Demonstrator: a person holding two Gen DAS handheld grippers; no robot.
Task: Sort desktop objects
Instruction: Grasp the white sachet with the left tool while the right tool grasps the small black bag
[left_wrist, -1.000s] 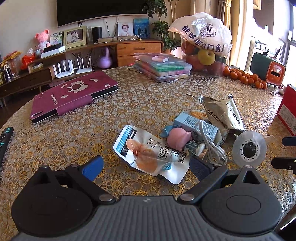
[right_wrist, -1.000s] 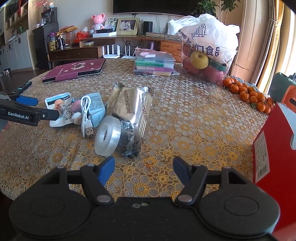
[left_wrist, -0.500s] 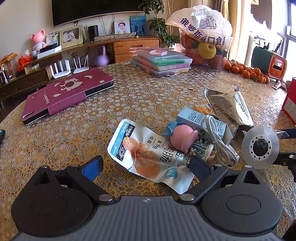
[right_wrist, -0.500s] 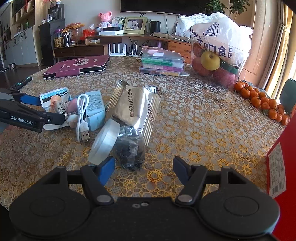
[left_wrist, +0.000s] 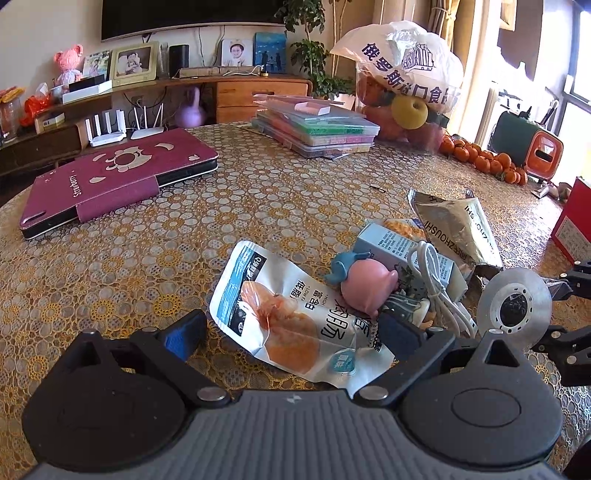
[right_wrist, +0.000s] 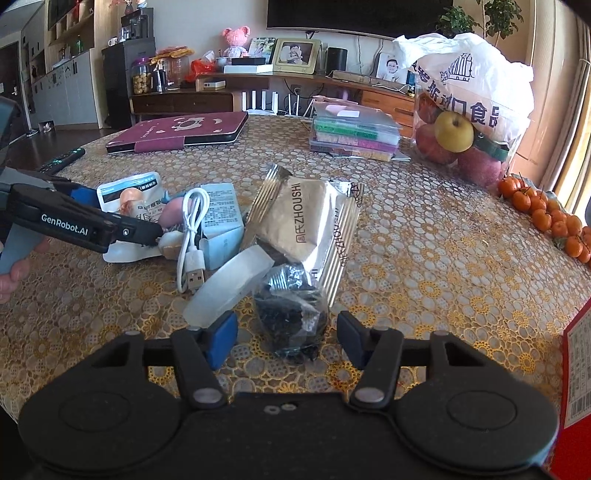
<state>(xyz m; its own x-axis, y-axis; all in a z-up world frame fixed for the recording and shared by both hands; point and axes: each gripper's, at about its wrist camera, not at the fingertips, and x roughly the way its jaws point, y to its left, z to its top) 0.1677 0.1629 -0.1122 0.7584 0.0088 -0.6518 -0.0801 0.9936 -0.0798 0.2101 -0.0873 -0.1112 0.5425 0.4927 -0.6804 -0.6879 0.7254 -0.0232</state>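
my left tongs (left_wrist: 291, 332) sit low over the bench (left_wrist: 147, 251), spread wide, with the white snack pouch (left_wrist: 291, 314) lying flat between the fingers; neither blue pad touches it that i can see. on the pouch's far edge rests a pink and blue toy (left_wrist: 364, 286), and behind that a pale blue carton (left_wrist: 399, 251) with a coiled white usb cable (left_wrist: 439, 291) draped over it. from the right wrist view i see the left tongs (right_wrist: 155, 225) from the side, their tip right at the toy and cable, with a hand (right_wrist: 14, 273) on the grip at the frame's left edge.

my right tongs (right_wrist: 286, 336) are open too, fingers apart, and a crumpled dark wrapper (right_wrist: 291, 317) lies in the gap between them. the clear tape roll (right_wrist: 229, 288) leans just beside my left pad, tilted on edge against the wrapper. beyond it the silver and tan zhoushi packet (right_wrist: 306, 221) lies on the lace cloth, overlapping the wrapper's far end.

further back on the bench: a maroon tablet case (left_wrist: 122, 173), a stack of clear plastic boxes (left_wrist: 321, 129), a bag of fruit (right_wrist: 465, 122), and a row of small oranges (right_wrist: 546, 218) near the right rim. a red box (right_wrist: 578, 387) fills my right view's lower corner.
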